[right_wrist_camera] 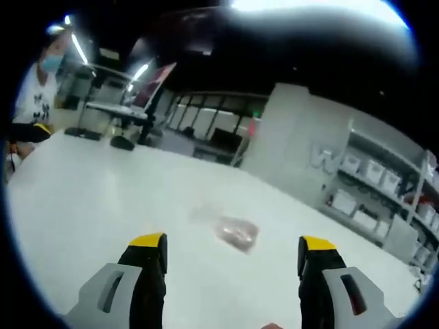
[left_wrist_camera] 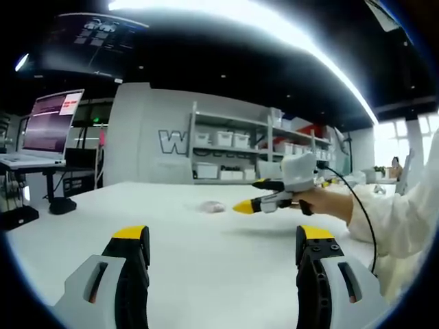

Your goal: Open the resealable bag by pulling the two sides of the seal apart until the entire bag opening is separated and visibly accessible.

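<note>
Both our tongs, the left gripper and the right gripper, are wide open and hold nothing. Farther out, the resealable bag lies alone on the white table. We think nothing is done yet.

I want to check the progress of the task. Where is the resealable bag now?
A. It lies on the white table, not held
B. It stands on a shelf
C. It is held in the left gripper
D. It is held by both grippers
A: the resealable bag lies flat on the white table, ahead of the open right gripper, and nothing touches it.
</note>
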